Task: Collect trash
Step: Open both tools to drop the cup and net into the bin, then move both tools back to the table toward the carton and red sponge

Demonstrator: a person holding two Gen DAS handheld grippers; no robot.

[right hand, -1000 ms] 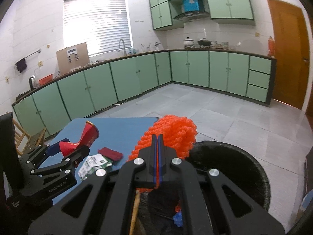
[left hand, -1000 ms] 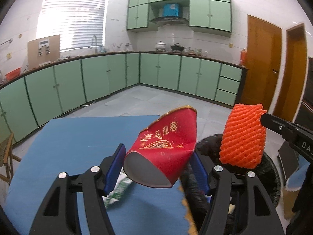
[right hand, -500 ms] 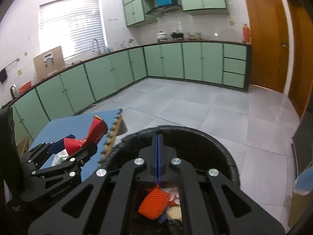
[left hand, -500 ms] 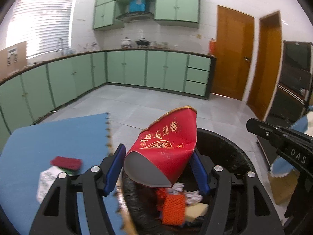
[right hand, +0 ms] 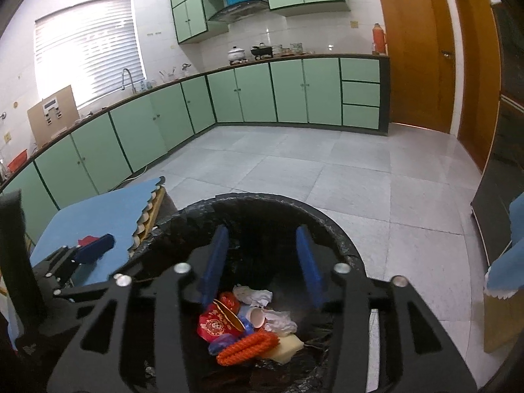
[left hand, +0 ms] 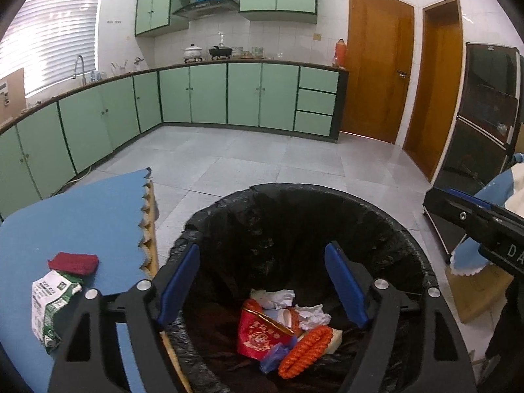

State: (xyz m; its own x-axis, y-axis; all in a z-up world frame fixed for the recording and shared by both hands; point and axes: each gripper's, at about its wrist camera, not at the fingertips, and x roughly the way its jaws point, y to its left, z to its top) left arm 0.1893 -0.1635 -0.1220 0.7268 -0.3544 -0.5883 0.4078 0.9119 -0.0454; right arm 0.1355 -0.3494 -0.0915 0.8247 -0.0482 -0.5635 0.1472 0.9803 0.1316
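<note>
Both grippers hang over the mouth of the black-lined trash bin, pointing down into it. The left gripper has its blue jaws spread wide and opening further, with nothing between them. The right gripper is also opening, and its jaws are empty too.

Down at the bottom of the bin lies the red paper cup with gold print, crushed and on its side. Just beside it rests the orange foam net sleeve, touching a pale yellow piece that may be a sponge. Crumpled white tissues sit behind them.

On the blue table mat to the left of the bin, 2 pieces of rubbish wait: a green-and-white wrapper and, close behind it, a dark red pad.
</note>
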